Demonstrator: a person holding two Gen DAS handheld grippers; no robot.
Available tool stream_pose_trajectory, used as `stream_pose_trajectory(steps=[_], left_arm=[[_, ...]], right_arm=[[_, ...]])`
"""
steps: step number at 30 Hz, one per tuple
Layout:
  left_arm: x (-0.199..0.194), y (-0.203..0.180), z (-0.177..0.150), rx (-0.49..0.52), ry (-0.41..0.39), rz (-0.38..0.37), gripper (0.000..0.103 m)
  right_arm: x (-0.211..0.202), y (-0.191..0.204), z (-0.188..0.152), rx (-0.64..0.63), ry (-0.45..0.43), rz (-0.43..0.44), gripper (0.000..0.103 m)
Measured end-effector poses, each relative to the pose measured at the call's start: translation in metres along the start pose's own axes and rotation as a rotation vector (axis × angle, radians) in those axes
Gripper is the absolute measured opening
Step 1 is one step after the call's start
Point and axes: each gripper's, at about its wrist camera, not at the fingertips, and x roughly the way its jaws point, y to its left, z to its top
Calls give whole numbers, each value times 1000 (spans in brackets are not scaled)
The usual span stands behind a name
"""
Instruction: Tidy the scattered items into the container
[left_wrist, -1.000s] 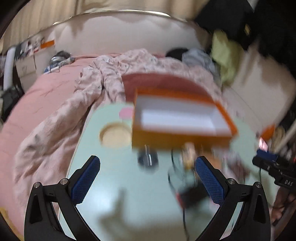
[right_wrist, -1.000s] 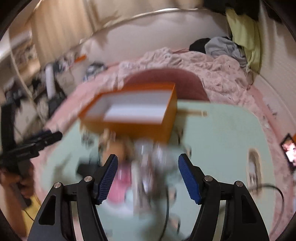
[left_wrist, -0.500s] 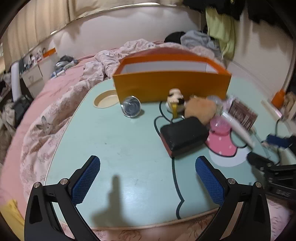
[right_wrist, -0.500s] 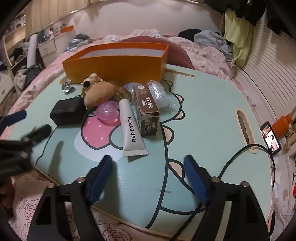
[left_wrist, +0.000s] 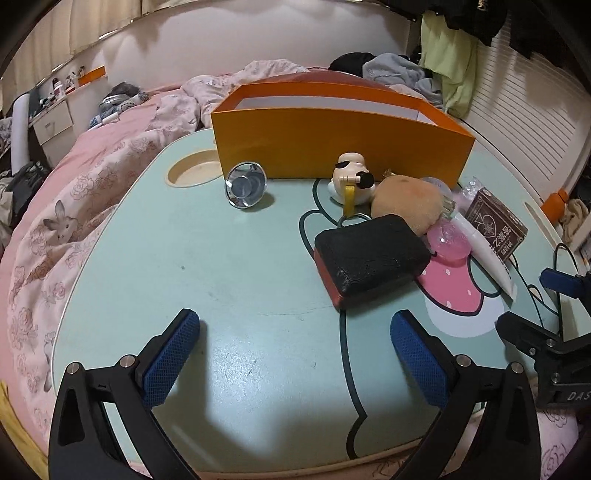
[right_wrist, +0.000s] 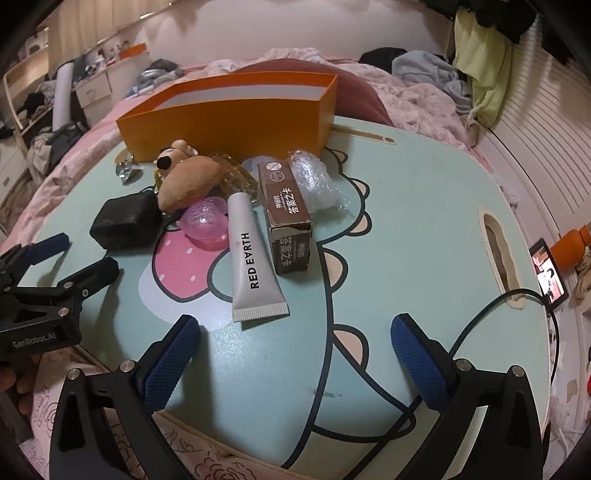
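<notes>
Sitting on the pale green cartoon table (right_wrist: 424, 206) are one orange box (right_wrist: 229, 114), still with none of the things in it, and just in front of it one black pouch (left_wrist: 369, 254), one white tube (right_wrist: 251, 258), one brown card box (right_wrist: 288, 218), one pink case (right_wrist: 207, 221), one tan plush (right_wrist: 188, 181), one little dog toy (left_wrist: 351, 177) and one shiny knob (left_wrist: 245, 184). The left gripper (left_wrist: 295, 354) is wide open with nothing in it, and the right gripper (right_wrist: 295, 354) is opening with nothing between its jaws. The table stands on a pink bed (left_wrist: 85, 177) in a messy room.

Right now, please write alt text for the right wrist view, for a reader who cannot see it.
The right gripper, jaws opening and empty, hovers over a mint-green cartoon table. Ahead lie a white RED EARTH tube, a brown card box and a black block, before an orange cardboard box.
</notes>
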Motion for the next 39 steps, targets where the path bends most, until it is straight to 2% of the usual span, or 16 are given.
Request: stream_pose_trajectory(steps=[14, 39], left_arm=[[-1, -3, 0, 8, -8, 17, 103], [2, 1, 1, 12, -7, 5, 103]], right_arm=[[4, -1, 3, 3, 4, 17, 103], [3, 3, 3, 3, 0, 9, 103]])
